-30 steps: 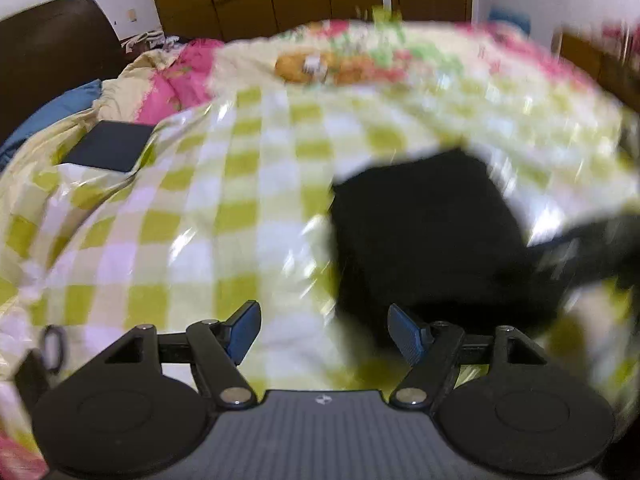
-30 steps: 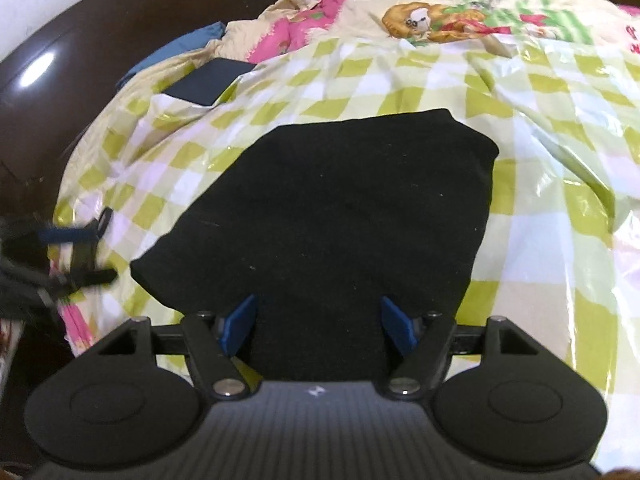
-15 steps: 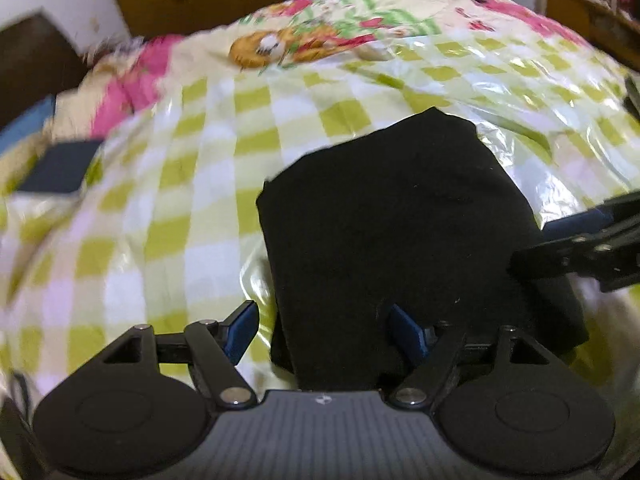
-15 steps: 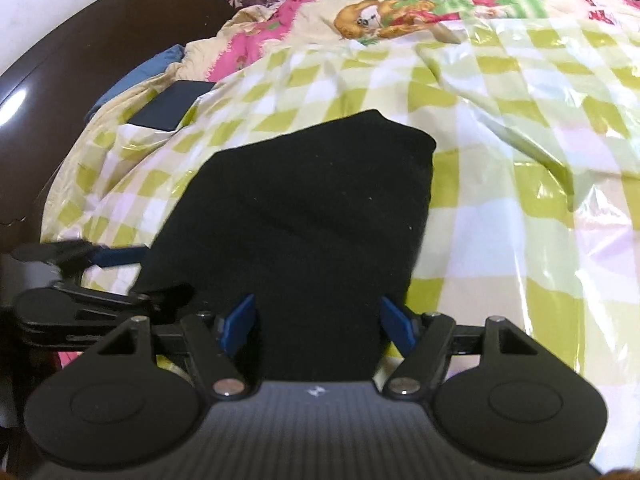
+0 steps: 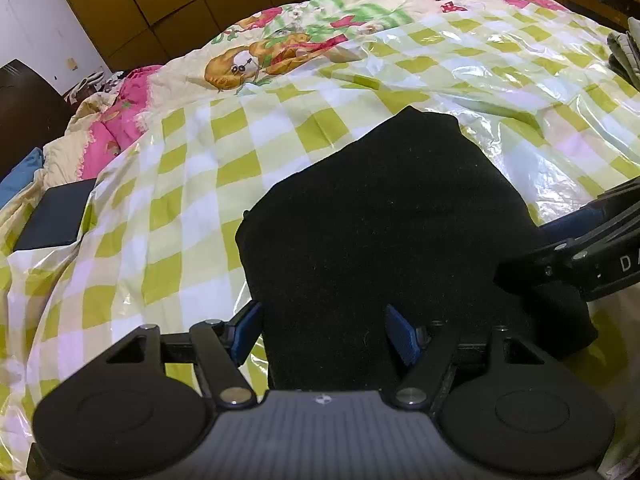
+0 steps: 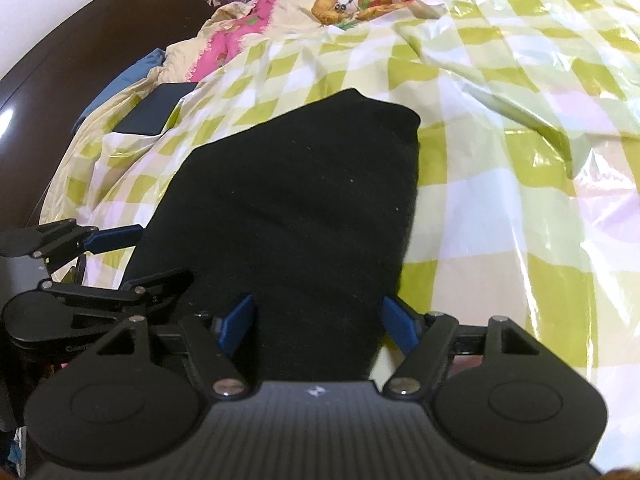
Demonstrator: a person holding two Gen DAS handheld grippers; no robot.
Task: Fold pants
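Note:
Black pants [image 5: 380, 220], folded into a thick pad, lie on the green-and-white checked plastic sheet [image 5: 180, 200]. My left gripper [image 5: 324, 328] hovers over their near left corner. Its jaws are closing with the fabric's edge between the blue pads, which do not press on it. In the right wrist view, my right gripper [image 6: 318, 320] stands open over the near right part of the pants [image 6: 288, 200], with cloth between its pads too. Each gripper shows in the other's view: the right one [image 5: 580, 248] at the pants' right side, the left one [image 6: 120, 256] at their left.
A dark flat rectangular object [image 5: 56, 216] lies at the sheet's far left edge. A cartoon-print quilt [image 5: 256, 64] covers the far bed, with wooden wardrobe doors [image 5: 200, 0] behind. A dark headboard [image 6: 60, 60] runs along the left. Folded clothing [image 5: 624, 52] sits far right.
My left gripper swung from over the bare sheet onto the pants' near left corner and sank toward it. The right gripper edged closer to the pants' near edge.

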